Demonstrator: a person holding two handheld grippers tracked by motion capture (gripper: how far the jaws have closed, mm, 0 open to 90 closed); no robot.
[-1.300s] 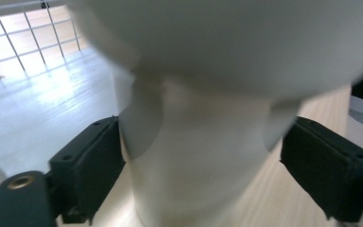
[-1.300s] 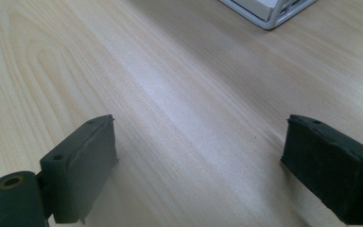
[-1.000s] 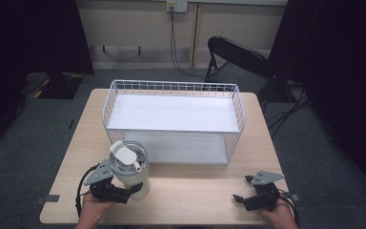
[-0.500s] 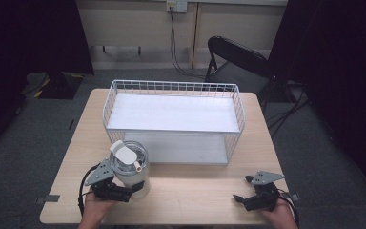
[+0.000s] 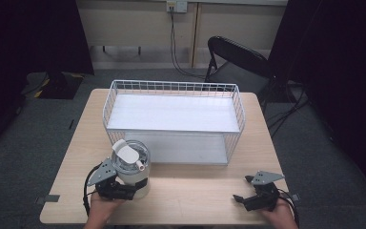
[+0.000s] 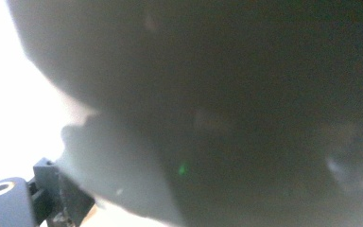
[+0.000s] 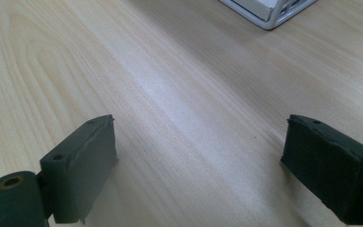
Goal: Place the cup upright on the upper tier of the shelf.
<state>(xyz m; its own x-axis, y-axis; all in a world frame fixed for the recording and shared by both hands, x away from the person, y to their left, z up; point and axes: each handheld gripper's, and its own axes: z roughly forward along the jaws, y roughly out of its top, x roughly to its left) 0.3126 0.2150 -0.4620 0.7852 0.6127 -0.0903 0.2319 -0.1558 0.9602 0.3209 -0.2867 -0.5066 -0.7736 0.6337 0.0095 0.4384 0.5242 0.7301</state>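
**White jug in the left gripper at the near edge of the table**

Nearest the person, the left gripper sat at the front left of the pale wooden table, its black body pressed against the base of a rounded white jug. The jug stood upright, smooth and cylindrical, with a clear domed top, a flat white lid flap and a short spout pointing right. In the left gripper view the jug was a grey, blurred, curved mass right up against the camera, and one black jaw showed at the lower left corner, touching it. The jaws looked clamped on the jug, though the second jaw was hidden.

At the front right, well apart from the jug, the right gripper lay low over the table with its grey three-cornered plate on top. In the right gripper view its gripper stood wide apart and released, two blocky matt black jaws with bare wood grain between them. The table there was light, smooth laminate with long, fine streaks.

Just behind the jug stood a white wire basket, long and rectangular, made of thin gridded wire with a flat white floor. Its near wall was just beside the jug, between it and the far half of the table. One corner of the basket appeared at the top of the right gripper view.

Beyond the table stood a black folding chair on grey carpet, and a cable hung down the wall.
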